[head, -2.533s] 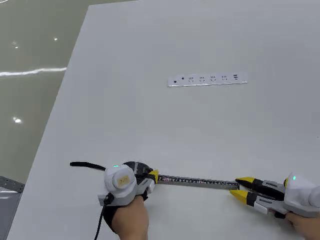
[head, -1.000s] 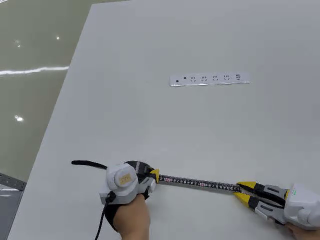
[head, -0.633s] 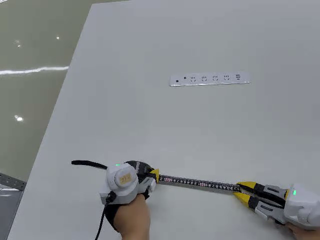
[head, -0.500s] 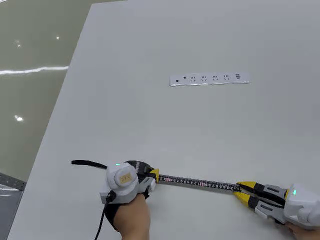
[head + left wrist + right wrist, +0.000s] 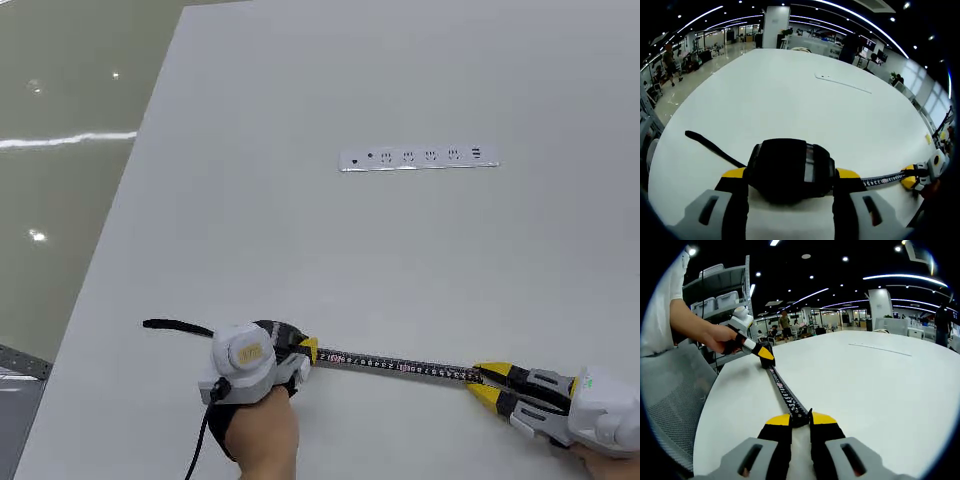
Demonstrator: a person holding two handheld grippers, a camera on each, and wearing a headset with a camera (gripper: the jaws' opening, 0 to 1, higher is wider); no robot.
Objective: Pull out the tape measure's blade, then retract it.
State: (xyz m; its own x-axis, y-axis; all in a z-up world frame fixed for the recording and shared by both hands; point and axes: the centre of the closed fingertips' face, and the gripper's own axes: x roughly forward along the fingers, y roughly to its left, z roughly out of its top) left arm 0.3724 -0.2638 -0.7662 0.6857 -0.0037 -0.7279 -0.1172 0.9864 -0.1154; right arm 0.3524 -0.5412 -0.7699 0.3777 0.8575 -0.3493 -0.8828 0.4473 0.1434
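Left gripper (image 5: 292, 352): jaws clenched on the tape measure case (image 5: 790, 165), 1 yellow tip on each side. The case sits on the white table (image 5: 300, 220) near its front edge.

Right gripper (image 5: 800, 419): jaws pinched together on the end of the blade (image 5: 395, 365). The blade runs flat along the table between my 2 grippers, printed scale up, drawn out part-way. I judge the pull-out done or nearly so; retraction comes next.

Risks from here:
1. The blade end slips out of my right pinch. The hold is on thin, slick metal. If it goes, the spring would whip the blade back and slam the hook against the case.
2. The case twists or hops in my left jaws if I pull off-axis, since its rounded body gives little flat to bear on.
3. The blade kinks if I raise the right side with the case down on the table.

Best guard, I think: walk the right gripper back towards the left, in line, feeding the blade in slowly.

Surroundings:
- The black wrist strap (image 5: 710, 145) trails from the case on the side away from the blade, so it is out of the path.
- The power strip (image 5: 418, 157) lies well apart, farther up the table.
- A mesh chair (image 5: 670, 405) stands beside the table edge.
- Nothing but the blade lies between the 2 grippers.
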